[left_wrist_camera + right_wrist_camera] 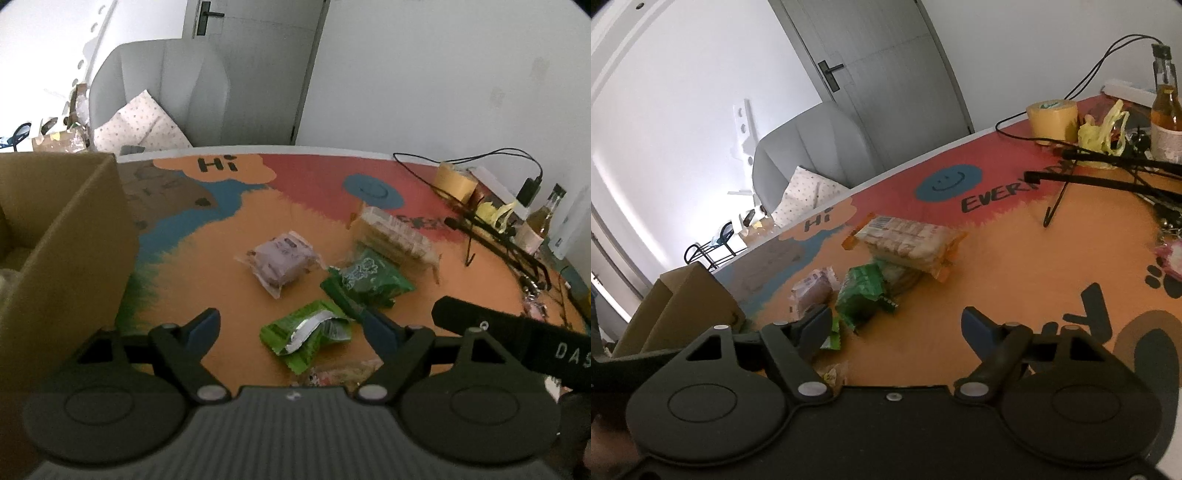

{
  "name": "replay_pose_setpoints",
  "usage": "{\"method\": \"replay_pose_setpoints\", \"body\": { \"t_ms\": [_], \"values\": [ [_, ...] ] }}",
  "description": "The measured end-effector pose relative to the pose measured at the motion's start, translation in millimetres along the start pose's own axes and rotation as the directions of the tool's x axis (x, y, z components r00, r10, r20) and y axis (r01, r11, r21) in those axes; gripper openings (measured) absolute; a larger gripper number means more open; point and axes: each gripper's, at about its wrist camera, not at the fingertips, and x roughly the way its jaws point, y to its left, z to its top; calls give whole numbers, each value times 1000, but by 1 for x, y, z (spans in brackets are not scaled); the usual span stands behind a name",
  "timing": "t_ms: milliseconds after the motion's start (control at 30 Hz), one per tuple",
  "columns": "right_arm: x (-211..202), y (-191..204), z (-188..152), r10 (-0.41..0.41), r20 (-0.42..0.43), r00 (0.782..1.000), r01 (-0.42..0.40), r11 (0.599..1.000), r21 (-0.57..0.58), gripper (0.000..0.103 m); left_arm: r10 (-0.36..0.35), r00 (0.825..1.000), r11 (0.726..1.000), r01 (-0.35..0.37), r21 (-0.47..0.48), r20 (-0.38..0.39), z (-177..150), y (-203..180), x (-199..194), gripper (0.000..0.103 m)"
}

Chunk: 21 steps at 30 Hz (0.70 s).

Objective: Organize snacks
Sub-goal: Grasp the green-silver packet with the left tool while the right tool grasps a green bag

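Nearest the lens, the left gripper (291, 328) is hanging low over the bench (207, 266), its fingers (205, 326) spread wide on either side of a torn light-green wrapper (308, 334) without pressing it, probably lining up for a pick. The right gripper (897, 325) is also gaping and holding nothing, with only bare bench between its tips. The cardboard box (70, 236) is standing open at the left edge, likely waiting as the place for snacks. Loose beyond the grippers are lying the long biscuit pack (397, 236), a dark-green packet (369, 280) touching it, and a pale purple packet (282, 260). Something crinkly is showing under the left gripper, too blurred to name.
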Motion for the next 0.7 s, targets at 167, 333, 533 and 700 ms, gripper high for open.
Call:
{"method": "replay_pose_setpoints", "body": {
  "t_ms": [167,333,533,700],
  "values": [
    [12,-2,4,7,-11,1000,-7,1000,5,78,3,1000,1000,-3,-7,-31,-2,0,18,74],
    [26,1,7,20,-30,999,-20,1000,0,77,30,999,999,-30,21,-20,-3,-4,20,51],
    [42,9,9,35,-51,998,-36,999,-11,76,-1,1000,1000,1,-19,-7,0,4,14,44],
    [51,13,12,45,-58,997,-45,999,-4,73,-1,1000,999,2,-34,8,4,10,11,44]
  ]
}}
